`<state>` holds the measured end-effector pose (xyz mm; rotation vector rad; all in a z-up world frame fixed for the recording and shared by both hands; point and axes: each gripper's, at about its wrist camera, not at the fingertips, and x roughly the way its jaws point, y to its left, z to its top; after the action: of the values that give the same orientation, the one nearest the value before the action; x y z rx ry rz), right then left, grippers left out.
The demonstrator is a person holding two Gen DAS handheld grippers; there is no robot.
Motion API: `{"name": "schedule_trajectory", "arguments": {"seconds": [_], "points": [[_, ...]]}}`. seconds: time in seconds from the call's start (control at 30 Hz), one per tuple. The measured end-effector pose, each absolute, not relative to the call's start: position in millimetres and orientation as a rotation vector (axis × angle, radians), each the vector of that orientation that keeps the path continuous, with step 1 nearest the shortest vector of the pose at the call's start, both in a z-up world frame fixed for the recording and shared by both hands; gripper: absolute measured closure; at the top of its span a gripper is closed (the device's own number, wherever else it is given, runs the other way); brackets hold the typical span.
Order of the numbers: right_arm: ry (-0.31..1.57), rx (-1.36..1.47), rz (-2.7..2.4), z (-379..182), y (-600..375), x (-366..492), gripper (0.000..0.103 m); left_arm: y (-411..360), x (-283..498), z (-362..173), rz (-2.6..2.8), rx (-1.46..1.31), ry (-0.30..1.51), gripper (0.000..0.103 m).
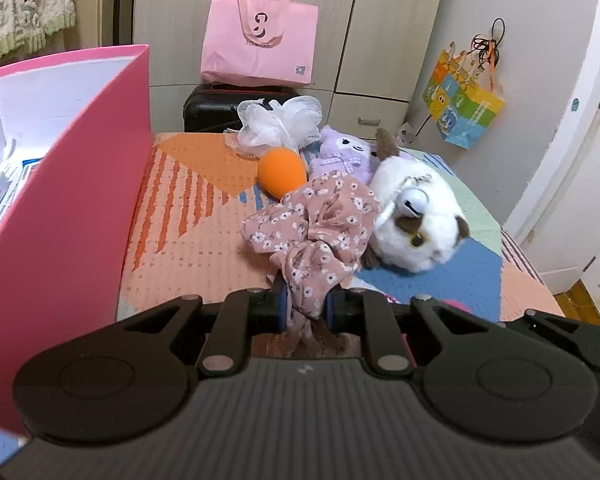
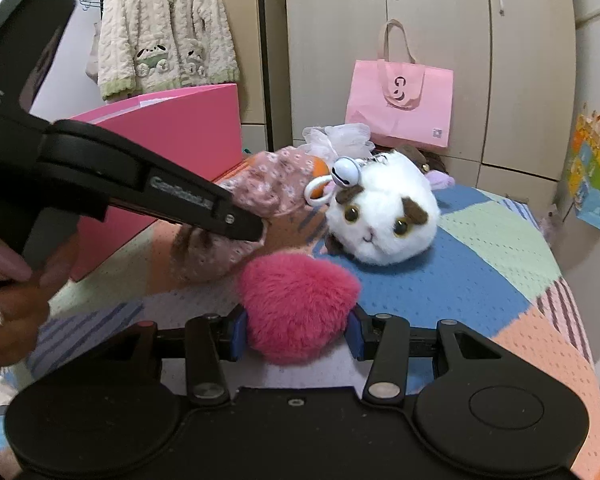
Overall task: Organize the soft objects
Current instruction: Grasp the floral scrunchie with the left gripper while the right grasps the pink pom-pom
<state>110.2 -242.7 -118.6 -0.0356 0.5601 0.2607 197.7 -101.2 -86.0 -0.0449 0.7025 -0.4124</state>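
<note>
Over bedspread (image 2: 460, 280), left hand-held gripper (image 1: 307, 304) clamps floral scrunchie (image 1: 316, 224) tight, right hand-held gripper (image 2: 296, 330) squeezes pink pom-pom (image 2: 296, 304).

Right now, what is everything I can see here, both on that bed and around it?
scrunchie: one, dusty pink floral, pinched in the left gripper
pompom: one, hot pink, fluffy, between the right gripper's pads
cat plush: one, white with brown patches, bell on it, on the bedspread
orange ball: one, behind the scrunchie
purple plush: one, lilac, beside the cat plush
bath pouf: one, white mesh, at the back
box: one, pink, open, left of the toys
tote bag: one, pink, on a black case
bedspread: one, orange, blue and green patches
cardigan: one, cream, hanging
left gripper: black, shut
right gripper: black, shut
hand: one, on the left gripper's handle
</note>
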Motion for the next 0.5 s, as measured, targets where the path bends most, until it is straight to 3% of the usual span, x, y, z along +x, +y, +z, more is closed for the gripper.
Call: {"name": "schedule_trajectory", "arguments": {"seconds": [0.5], "points": [[0.591,-0.024,0.273,-109,-254,78,0.051,-74,141,-68,-0.481,-0.039,0.759,0.087]]}}
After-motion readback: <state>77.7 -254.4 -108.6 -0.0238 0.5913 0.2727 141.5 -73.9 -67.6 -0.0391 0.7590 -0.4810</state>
